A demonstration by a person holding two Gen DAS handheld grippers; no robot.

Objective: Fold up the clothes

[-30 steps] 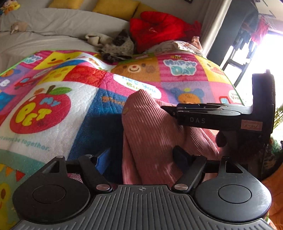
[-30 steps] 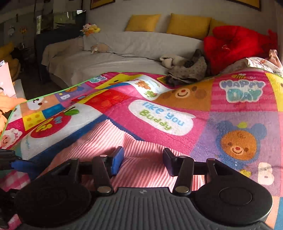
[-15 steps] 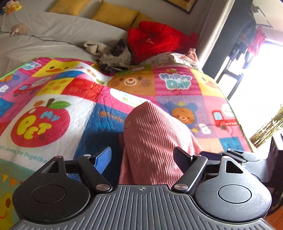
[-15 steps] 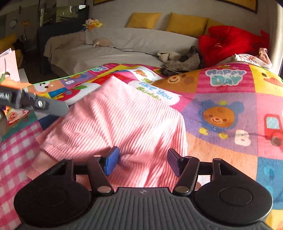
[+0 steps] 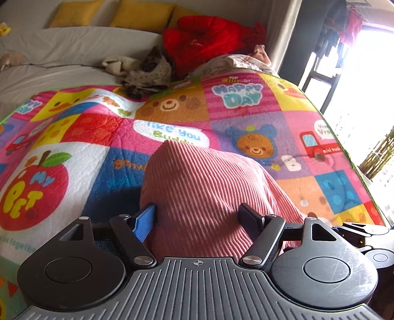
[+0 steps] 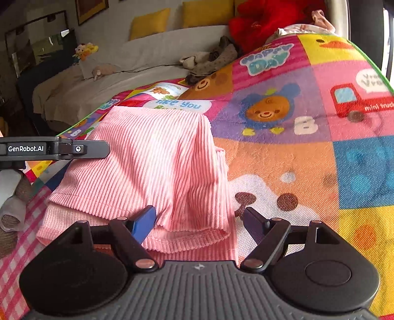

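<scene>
A pink ribbed garment (image 5: 204, 194) lies folded over in layers on the colourful patchwork quilt (image 5: 246, 98); it also shows in the right wrist view (image 6: 152, 172). My left gripper (image 5: 198, 216) is open, its fingers either side of the garment's near part, gripping nothing. My right gripper (image 6: 199, 219) is open over the garment's near hem, holding nothing. The left gripper's side (image 6: 54, 149) shows at the left of the right wrist view. The right gripper's body (image 5: 367, 233) shows at the lower right of the left wrist view.
A red plush heap (image 5: 209, 37), a small pile of grey clothes (image 5: 142, 71) and yellow cushions (image 5: 140, 12) lie at the back on a grey sofa bed (image 5: 61, 49). A pink checked cloth (image 6: 22, 236) lies left of the garment. A bright window (image 5: 364, 73) is on the right.
The garment's raised layer has been laid down over itself. Both grippers have drawn back toward its near edge, and the right gripper has swung to the right.
</scene>
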